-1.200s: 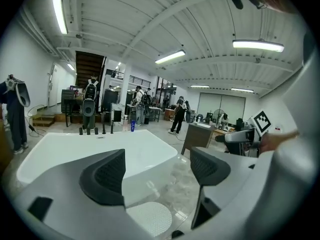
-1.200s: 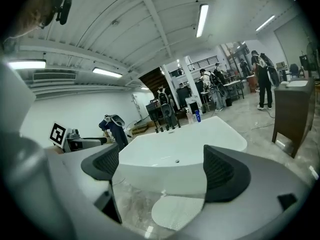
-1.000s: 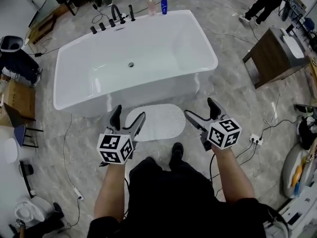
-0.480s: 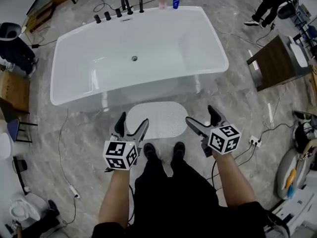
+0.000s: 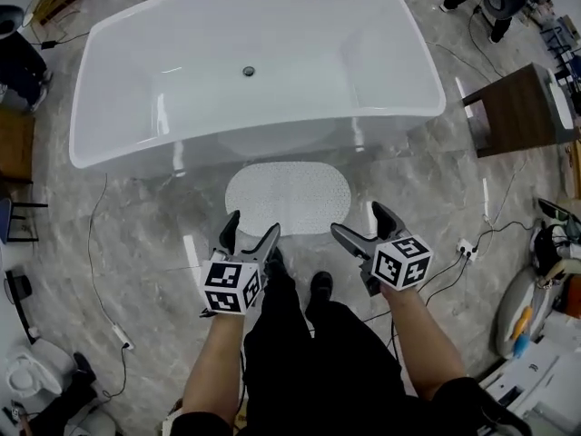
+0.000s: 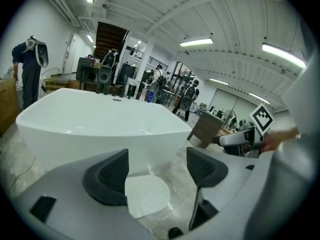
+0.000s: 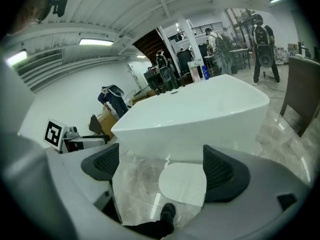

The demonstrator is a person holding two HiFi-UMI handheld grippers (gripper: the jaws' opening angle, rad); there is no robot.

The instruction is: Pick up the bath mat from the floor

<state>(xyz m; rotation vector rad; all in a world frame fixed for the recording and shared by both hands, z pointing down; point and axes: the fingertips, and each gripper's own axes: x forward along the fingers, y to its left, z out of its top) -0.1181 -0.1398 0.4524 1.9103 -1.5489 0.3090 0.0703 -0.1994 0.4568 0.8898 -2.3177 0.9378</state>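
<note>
1. The bath mat (image 5: 288, 196) lay flat on the floor (image 5: 136, 225), just in front of the bathtub (image 5: 254, 62). Its long axis ran left to right along the tub's side.
2. It lay ahead of and below both tongs. The left tongs (image 5: 252, 227) faced its near-left edge and the right tongs (image 5: 359, 221) its near-right edge, with neither clearly nearer.
3. Both pairs stood apart and gripped nothing. The left pair's jaws had just been narrowing slightly, with only the mat on the floor beyond showing between them.
4. The coming move probably called for lowering both pairs to that near long edge.
</note>
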